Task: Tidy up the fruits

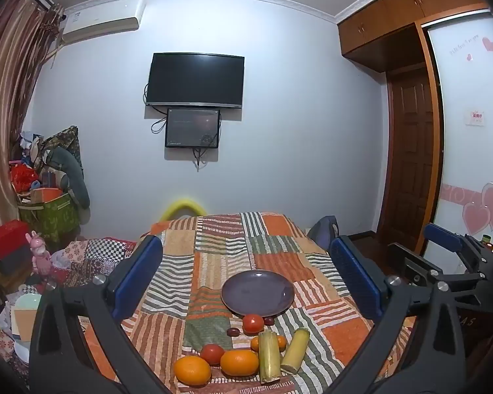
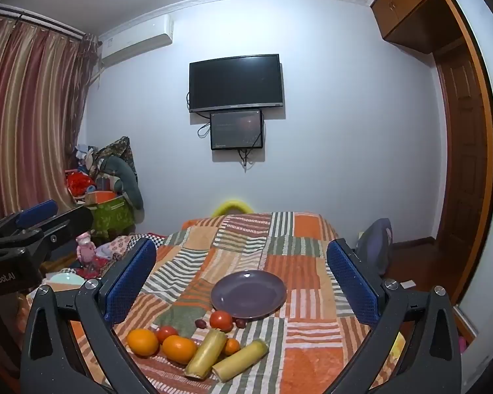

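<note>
Fruit laid out in a loose cluster on the near part of the patchwork blanket (image 1: 213,262), just in front of an empty purple plate (image 1: 257,293). Nearest the plate: a red tomato (image 1: 253,323), touching or almost touching the plate's front rim, flanked by two small dark fruits, one to its left (image 1: 233,332) and one to its right (image 1: 269,320), possibly grapes or dates, too small to tell. Closer in: a second tomato (image 1: 212,354) tucked between two large oranges, one at far left (image 1: 192,370) and one just right of it (image 1: 239,362). Beside these, two pale yellow-green cut stalks, like sugarcane: the left stalk (image 1: 269,356) lying against a small orange (image 1: 281,343) partly hidden behind it, the right stalk (image 1: 295,349) angled off to the right, near its neighbour but apart from it.

Left tool (image 1: 246,275) spread wide, blue pads far apart on either side of the plate in its own view, nothing between them, held above the blanket and clear of all fruit. Right tool (image 2: 241,275) likewise spread wide and empty, hovering just to the right of the left one, its frame showing at the right edge of the left view.

Beyond the blanket: a pale wall with a dark television (image 1: 195,80) and a smaller screen (image 1: 192,128) below it, an air conditioner (image 1: 102,19) up left, striped curtains (image 1: 6,98), a heap of bags and boxes (image 1: 49,177) in the corner, and a wooden wardrobe (image 1: 407,16) and door (image 1: 410,151) at right.
</note>
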`<state>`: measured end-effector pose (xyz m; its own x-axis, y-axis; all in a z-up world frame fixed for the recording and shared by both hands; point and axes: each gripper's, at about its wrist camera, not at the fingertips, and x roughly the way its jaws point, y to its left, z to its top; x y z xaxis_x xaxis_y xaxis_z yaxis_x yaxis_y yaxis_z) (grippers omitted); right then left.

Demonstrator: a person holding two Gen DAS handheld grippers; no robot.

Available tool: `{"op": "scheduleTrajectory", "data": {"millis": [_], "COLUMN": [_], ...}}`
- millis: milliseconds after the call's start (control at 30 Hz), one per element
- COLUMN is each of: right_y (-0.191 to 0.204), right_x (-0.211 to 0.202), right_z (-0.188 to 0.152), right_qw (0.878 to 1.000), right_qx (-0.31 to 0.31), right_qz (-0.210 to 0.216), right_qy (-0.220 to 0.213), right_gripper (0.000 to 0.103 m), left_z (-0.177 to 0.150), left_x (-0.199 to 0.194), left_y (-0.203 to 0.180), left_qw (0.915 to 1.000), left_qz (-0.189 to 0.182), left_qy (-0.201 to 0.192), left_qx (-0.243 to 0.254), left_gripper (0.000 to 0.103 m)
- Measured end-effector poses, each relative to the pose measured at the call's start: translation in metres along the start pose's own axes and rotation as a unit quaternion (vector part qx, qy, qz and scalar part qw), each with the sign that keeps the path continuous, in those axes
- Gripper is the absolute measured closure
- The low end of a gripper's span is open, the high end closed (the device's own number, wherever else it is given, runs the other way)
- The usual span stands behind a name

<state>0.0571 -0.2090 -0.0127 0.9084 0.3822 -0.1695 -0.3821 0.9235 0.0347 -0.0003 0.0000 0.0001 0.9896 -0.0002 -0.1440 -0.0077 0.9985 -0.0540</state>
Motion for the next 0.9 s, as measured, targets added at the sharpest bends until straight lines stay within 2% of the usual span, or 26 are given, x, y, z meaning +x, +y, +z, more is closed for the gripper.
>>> {"op": "scheduleTrajectory", "data": {"millis": [267, 500, 900], "right_y": [0.001, -0.014, -0.008], "right_x": [-0.002, -0.006, -0.002], "right_z": [-0.002, -0.009, 0.002], "right_qw": [1.000, 1.000, 1.000], "right_qx": [0.009, 0.020, 0.025], "right_qz": [-0.008, -0.008, -0.011], "right_qy": [-0.002, -0.003, 0.006], "right_gripper": [0.000, 0.000, 0.000], "left_z": [0.002, -0.001, -0.004], "left_x": [-0.005, 0.004, 0.004], "left_y": [0.001, -0.003, -0.007], "left_qw": [1.0000, 1.0000, 0.9999], "left_qz": [0.002, 0.003, 0.008], "left_qy": [0.002, 0.008, 0.005], "left_qx": [-0.009, 0.005, 0.006], "left_gripper": [0.000, 0.000, 0.000]}}
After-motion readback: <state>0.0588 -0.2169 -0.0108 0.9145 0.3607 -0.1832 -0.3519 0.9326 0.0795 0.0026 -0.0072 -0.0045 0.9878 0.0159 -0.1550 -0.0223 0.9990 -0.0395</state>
